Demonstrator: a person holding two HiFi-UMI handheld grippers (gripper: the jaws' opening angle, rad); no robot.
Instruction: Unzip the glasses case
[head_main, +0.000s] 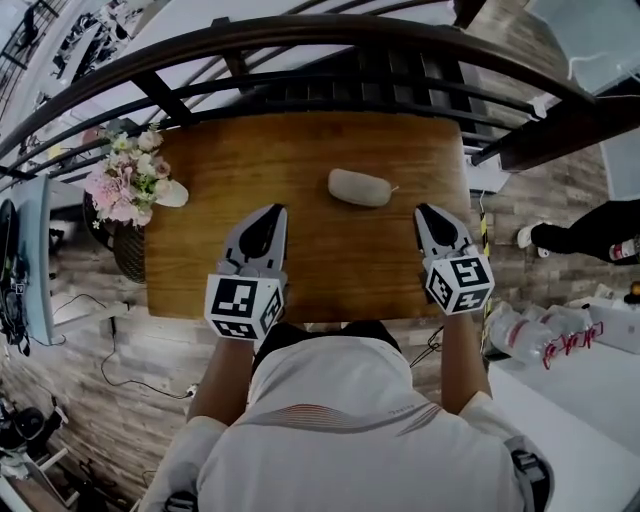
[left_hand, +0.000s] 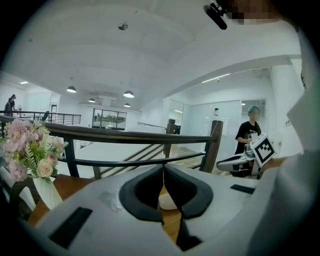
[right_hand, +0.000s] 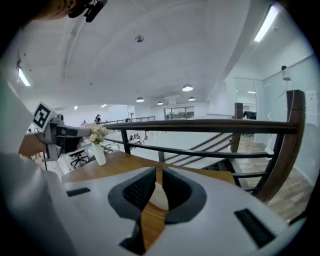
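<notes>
Glasses case: one, pale and oval, lay flat on the table's far half (head_main: 360, 187), ahead of both gripper tips and touching neither. It looked closed.
Table: one wooden top (head_main: 300, 140), with a dark railing (head_main: 300, 40) just beyond its far edge.
Grippers: two, held side by side over the near half of the table, both pointing toward the case.
Left gripper: (head_main: 277, 209) its jaws were closed tip to tip with nothing held. In its own view the case showed behind the tips (left_hand: 168, 202).
Right gripper: (head_main: 421, 209) its jaws stood a narrow slit apart and held nothing. In its own view the case lay beyond them (right_hand: 159, 196), not touched.
Marker cubes: two, one on each gripper; the left cube (head_main: 244, 305) and the right cube (head_main: 459, 283) sat at the near table edge.
Vase: one white vase of pink and cream flowers (head_main: 128, 182) stood at the table's left edge, well apart from the case.
Bystander: one person in a black shirt (left_hand: 248, 134) stood past the railing in the left gripper view.
</notes>
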